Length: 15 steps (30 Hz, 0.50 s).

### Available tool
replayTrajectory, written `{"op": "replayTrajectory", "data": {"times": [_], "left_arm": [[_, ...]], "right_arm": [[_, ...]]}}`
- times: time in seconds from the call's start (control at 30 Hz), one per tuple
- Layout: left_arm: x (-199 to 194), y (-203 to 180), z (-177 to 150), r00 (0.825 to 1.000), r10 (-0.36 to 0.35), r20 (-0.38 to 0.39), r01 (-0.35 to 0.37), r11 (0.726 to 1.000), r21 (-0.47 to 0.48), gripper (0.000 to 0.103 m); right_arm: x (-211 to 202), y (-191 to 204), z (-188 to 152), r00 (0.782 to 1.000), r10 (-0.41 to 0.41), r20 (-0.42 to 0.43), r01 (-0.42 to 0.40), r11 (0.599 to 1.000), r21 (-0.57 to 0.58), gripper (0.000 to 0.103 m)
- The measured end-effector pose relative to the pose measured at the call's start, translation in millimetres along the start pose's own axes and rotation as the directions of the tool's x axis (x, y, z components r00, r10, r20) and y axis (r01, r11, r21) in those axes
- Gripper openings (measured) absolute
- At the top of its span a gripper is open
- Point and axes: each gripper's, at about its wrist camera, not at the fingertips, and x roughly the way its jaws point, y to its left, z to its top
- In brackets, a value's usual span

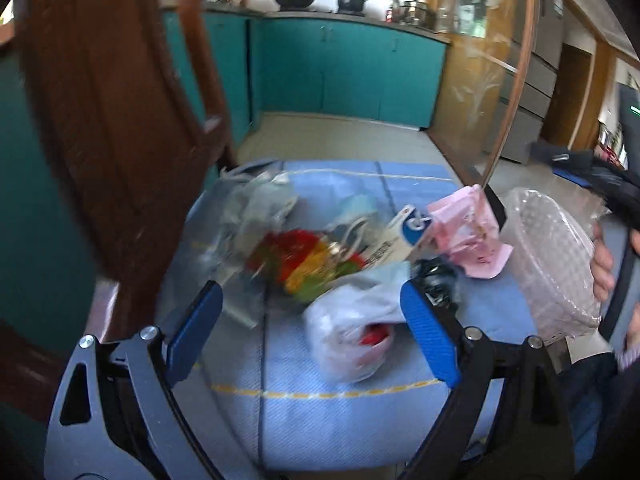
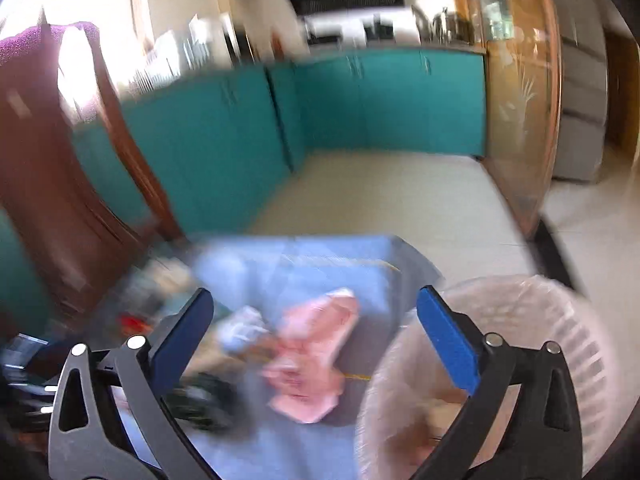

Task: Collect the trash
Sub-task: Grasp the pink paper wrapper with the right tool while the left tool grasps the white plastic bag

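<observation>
White bag point(image 1: 352, 332) lies between left gripper's point(image 1: 316, 332) spread jaws (unheld).

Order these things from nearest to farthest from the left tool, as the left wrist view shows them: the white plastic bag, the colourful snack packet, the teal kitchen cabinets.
Measured from the left tool, which is open:
1. White plastic bag: between the fingers, toward the right one.
2. Colourful snack packet: just beyond the bag, in the middle of the blue cloth.
3. Teal kitchen cabinets: far behind, across the floor.

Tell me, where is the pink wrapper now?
The pink wrapper lies on the blue cloth, right of centre in the left wrist view, between the white carton and the bin.
</observation>
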Motion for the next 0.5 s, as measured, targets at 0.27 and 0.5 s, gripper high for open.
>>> {"op": "replayTrajectory", "data": {"times": [0.27, 0.5], "left_arm": [[0, -19, -30, 0.998, -0.022, -0.062, 0.025, 0.998, 0.054, 0.09], [27, -36, -39, 0.993, -0.017, -0.117, 0.028, 0.996, 0.087, 0.09]], "right_arm": [[77, 44, -30, 0.963, -0.166, -0.212, 0.132, 0.978, -0.165, 0.085], [85, 56, -42, 0.956, -0.144, -0.255, 0.088, 0.972, -0.219, 0.046]]}}
